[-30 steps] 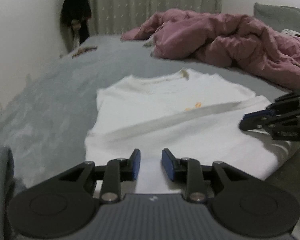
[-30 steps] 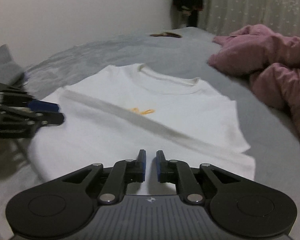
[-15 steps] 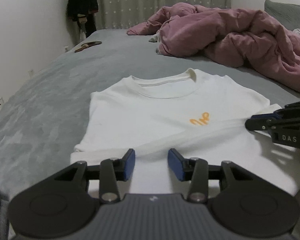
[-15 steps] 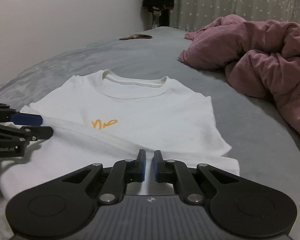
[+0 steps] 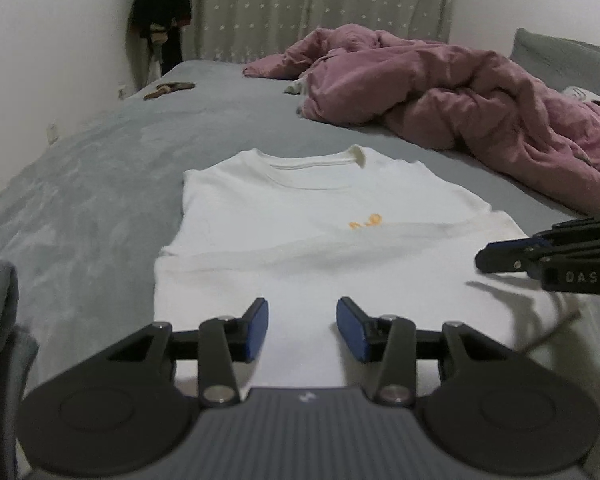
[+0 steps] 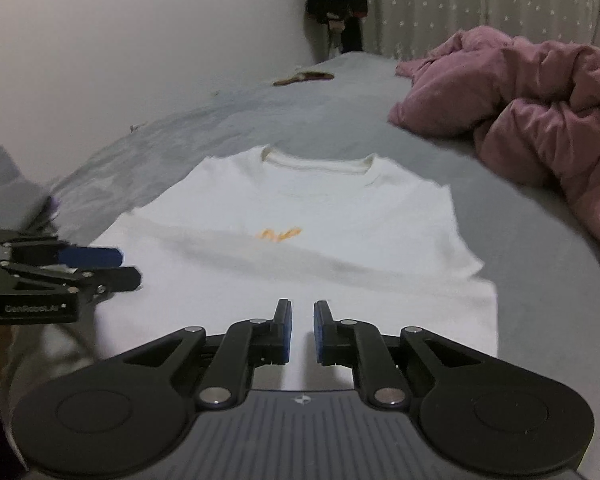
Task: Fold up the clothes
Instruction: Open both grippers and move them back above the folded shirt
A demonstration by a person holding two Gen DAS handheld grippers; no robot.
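Observation:
A white T-shirt [image 5: 300, 224] with a small orange mark lies on the grey bed, its lower part folded up across the chest, collar at the far end. It also shows in the right wrist view [image 6: 320, 216]. My left gripper [image 5: 302, 328] is open and empty just above the shirt's near folded edge. My right gripper [image 6: 299, 330] is slightly open with a narrow gap, empty, over the shirt's near edge. In the left wrist view the right gripper [image 5: 500, 258] hovers at the shirt's right side. In the right wrist view the left gripper [image 6: 112, 266] hovers at its left side.
A crumpled pink duvet [image 5: 460, 96] lies at the back right of the grey bed [image 5: 92, 184]. A grey cloth [image 5: 0, 320] sits at the near left. A small brown object [image 5: 170, 89] lies far back by the wall. Dark clothes [image 5: 162, 4] hang in the corner.
My left gripper has opened wider. My right gripper has opened a little, from nearly shut. The shirt's lower part now lies folded flat over the chest and both grippers have drawn back slightly.

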